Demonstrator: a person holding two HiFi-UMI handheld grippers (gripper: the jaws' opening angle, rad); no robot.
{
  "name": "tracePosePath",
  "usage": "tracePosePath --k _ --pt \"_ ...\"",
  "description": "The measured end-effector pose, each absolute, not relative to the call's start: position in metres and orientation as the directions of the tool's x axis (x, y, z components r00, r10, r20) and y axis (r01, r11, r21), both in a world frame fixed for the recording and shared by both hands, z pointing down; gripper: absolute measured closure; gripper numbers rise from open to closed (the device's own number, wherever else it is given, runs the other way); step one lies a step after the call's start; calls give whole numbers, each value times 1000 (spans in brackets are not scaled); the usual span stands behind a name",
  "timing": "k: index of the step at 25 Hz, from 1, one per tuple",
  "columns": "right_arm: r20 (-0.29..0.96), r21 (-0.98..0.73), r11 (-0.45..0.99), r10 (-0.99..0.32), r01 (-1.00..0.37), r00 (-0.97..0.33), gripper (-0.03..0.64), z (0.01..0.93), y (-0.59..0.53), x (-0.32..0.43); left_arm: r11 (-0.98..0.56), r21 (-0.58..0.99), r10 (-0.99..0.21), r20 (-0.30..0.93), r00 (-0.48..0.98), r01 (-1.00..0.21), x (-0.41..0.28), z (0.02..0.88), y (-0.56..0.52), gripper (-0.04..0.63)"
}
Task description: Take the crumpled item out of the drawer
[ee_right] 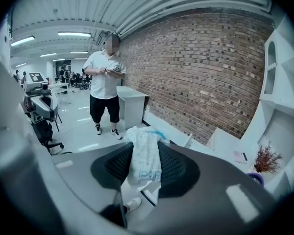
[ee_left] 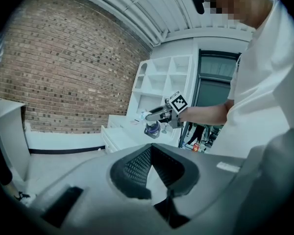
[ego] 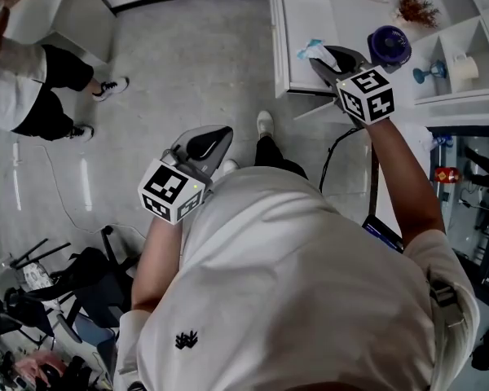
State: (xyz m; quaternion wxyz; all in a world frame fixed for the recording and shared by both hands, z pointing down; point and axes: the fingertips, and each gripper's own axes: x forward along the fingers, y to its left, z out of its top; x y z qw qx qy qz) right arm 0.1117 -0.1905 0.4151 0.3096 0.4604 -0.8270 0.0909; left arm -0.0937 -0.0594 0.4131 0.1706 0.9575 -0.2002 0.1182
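Observation:
The crumpled item [ego: 310, 50] is a white wrapper with blue print. My right gripper [ego: 319, 56] is shut on it and holds it in the air over the front of the white drawer unit [ego: 297, 23]. The right gripper view shows the wrapper [ee_right: 146, 156] pinched between the dark pads and sticking out past the tips. From the left gripper view, the right gripper [ee_left: 153, 113] and the wrapper [ee_left: 145, 115] show far off beside the drawer unit [ee_left: 112, 137]. My left gripper [ego: 214, 139] hangs low by my waist over the floor, its jaw tips together with nothing between them.
A purple round object [ego: 389, 45], a dried plant [ego: 416, 6] and a white shelf unit [ego: 464, 68] stand to the right of the drawers. A bystander [ego: 33, 88] stands at the left, an office chair [ego: 73, 275] at lower left. A brick wall [ee_right: 206, 67] runs behind.

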Motion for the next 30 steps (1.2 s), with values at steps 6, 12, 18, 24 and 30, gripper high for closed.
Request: tracePosePath --k 6,12,18,24,30 --pt "590 135 571 -703 -810 -397 465 406 -181 104 -857 277 -355 292 888 -434 -101 413 -54 589" --pt "583 133 577 -703 -806 -408 465 399 -175 101 -853 279 -363 291 885 -441 -102 414 -49 589" --pt "578 124 578 -703 -807 -414 466 394 -174 104 -851 282 -362 296 884 -443 -99 414 -50 589" --pt "572 121 579 -704 -806 -420 466 389 -170 102 -854 282 -355 299 886 -437 -97 414 -49 589" --pt "572 120 577 -705 -808 -419 468 388 -171 104 -858 281 -349 299 888 -431 -94 415 -52 589"
